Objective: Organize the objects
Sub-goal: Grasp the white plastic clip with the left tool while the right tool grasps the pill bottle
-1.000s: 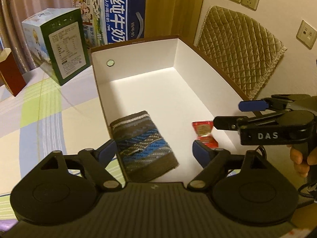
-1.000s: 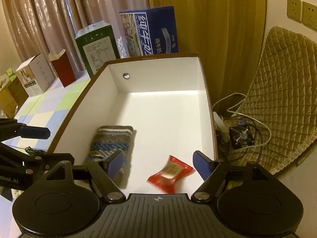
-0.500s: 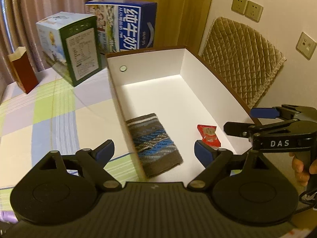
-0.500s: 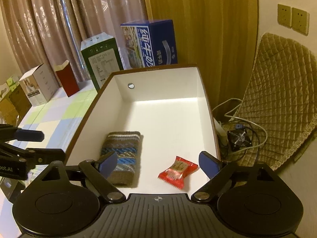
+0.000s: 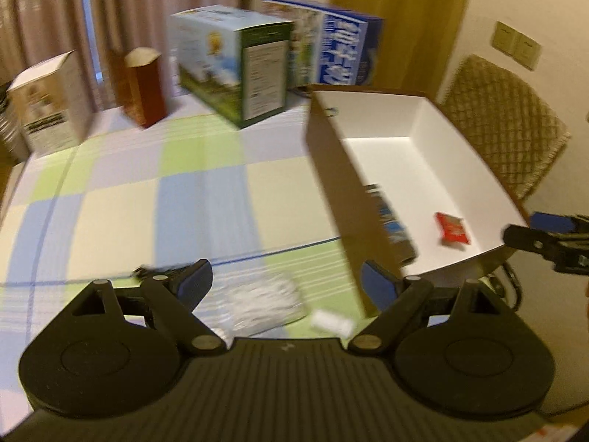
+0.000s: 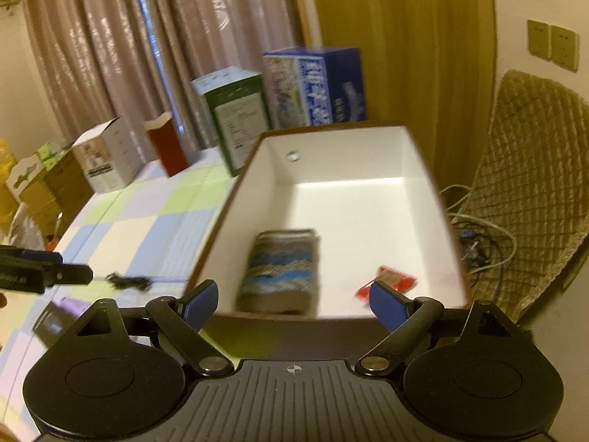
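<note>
— Over the checked tablecloth (image 5: 147,202) with the left gripper (image 5: 287,285), just beside the brown outer wall of the box (image 5: 368,125). Spread wide, clamping nothing.

— Under those blue pads?

— Only something pale and crinkled (image 5: 257,305), flat on the cloth, too blurred to name. Just beside it, a small white scrap (image 5: 331,322). No contact with either.

— And over on the right?

— Above the near end of the box with the right gripper (image 6: 293,305), pointing down into it. Jaws likewise wide apart, empty.

— Inside the box?

— Near the left inner wall, a knitted pouch (image 6: 281,269) in brown with blue stripes, lying flat. Toward the right wall, apart from the pouch, a red packet (image 6: 390,280), also flat on the white floor.

— Outside it?

— On the cloth near the left gripper's tip, a small black thing (image 6: 127,280), unclear. Along the far edge of the table, in a row before the curtains: a white carton (image 5: 48,107), a red-brown carton (image 5: 143,88), a green carton (image 5: 235,70), and a blue carton (image 5: 331,44) right behind the box. Past the box on the right, a quilted chair back (image 5: 504,121) and a tangle of cables (image 6: 478,228).
</note>
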`<control>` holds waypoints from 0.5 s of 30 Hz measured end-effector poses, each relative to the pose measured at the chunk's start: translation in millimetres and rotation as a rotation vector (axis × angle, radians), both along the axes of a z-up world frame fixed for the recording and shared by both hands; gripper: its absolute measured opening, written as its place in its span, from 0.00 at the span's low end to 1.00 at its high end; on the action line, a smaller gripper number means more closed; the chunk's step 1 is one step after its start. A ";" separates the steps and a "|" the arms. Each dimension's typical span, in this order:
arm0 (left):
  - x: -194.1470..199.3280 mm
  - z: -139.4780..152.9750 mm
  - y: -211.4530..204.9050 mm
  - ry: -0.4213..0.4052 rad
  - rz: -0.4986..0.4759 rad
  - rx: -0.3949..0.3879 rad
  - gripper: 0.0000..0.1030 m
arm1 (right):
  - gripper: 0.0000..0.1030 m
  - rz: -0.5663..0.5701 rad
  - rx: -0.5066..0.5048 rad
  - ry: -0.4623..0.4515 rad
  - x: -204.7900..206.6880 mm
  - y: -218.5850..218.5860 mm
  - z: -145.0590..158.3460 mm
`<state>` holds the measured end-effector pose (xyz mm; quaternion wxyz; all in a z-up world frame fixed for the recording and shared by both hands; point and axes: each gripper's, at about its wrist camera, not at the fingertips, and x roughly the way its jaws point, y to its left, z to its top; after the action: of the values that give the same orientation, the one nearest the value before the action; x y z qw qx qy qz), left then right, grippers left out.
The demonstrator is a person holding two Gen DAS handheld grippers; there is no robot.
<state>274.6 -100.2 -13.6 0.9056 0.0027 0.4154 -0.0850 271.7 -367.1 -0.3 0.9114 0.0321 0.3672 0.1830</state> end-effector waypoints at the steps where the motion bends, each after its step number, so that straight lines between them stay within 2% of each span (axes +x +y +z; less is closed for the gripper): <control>1: -3.6 -0.4 8.1 0.002 0.018 0.004 0.83 | 0.84 0.012 0.002 0.007 -3.8 5.0 -1.4; 7: -22.1 -5.0 45.4 0.020 0.094 0.021 0.83 | 0.84 0.099 0.006 0.041 -24.3 40.5 -10.4; 15: -44.7 -13.4 67.4 0.045 0.128 0.015 0.83 | 0.84 0.173 0.001 0.059 -36.6 77.7 -23.8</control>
<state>229.9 -32.8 -27.0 0.8995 -0.0192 0.4358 -0.0237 235.1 -289.5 -24.1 0.8810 0.0062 0.3951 0.2603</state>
